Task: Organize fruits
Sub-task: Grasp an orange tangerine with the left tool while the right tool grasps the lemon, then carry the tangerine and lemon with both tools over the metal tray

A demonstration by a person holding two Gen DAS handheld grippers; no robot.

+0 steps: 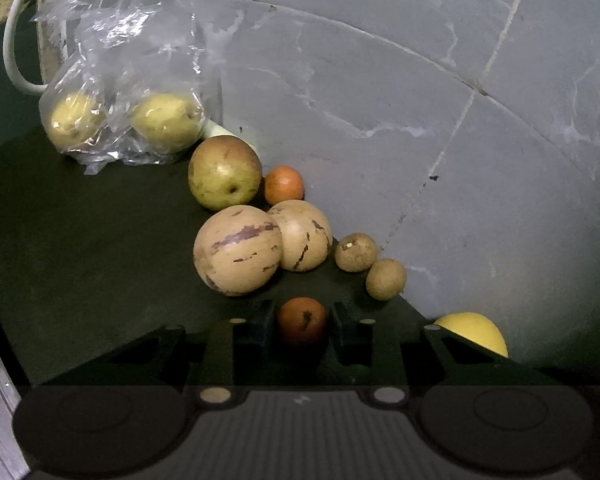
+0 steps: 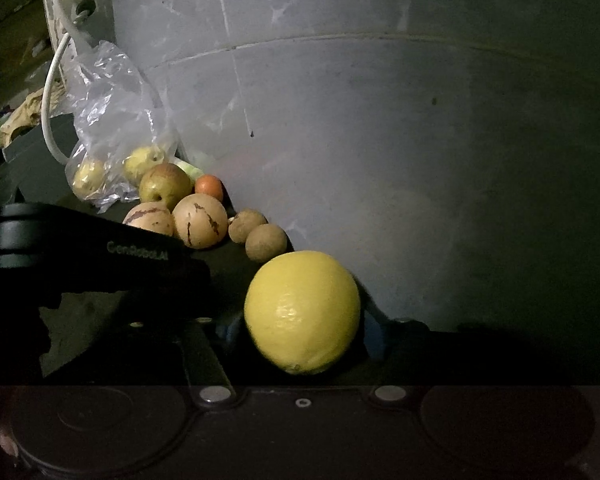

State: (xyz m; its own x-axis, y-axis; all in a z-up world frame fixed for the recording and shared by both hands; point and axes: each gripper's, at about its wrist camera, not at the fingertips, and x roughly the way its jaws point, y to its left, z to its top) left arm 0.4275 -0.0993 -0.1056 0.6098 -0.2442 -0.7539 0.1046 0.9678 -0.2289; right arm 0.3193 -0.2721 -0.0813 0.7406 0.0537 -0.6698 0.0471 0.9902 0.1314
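While hidden in right view, small orange fruit (image 1: pixel 302 320) pinched by left gripper (image 1: pixel 302 322), stem toward camera; right gripper (image 2: pixel 302 330) clamping lemon (image 2: pixel 302 312), long axis near-upright, beside wall (image 2: pixel 420 160).

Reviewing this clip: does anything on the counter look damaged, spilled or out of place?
Nothing is spilled. One oddity: two yellow fruits sit inside a crumpled plastic bag while the rest lie loose along the wall. The two striped melons carry dark streaks; whether markings or bruises is unclear. The left gripper brackets a small orange fruit, the right gripper a lemon.
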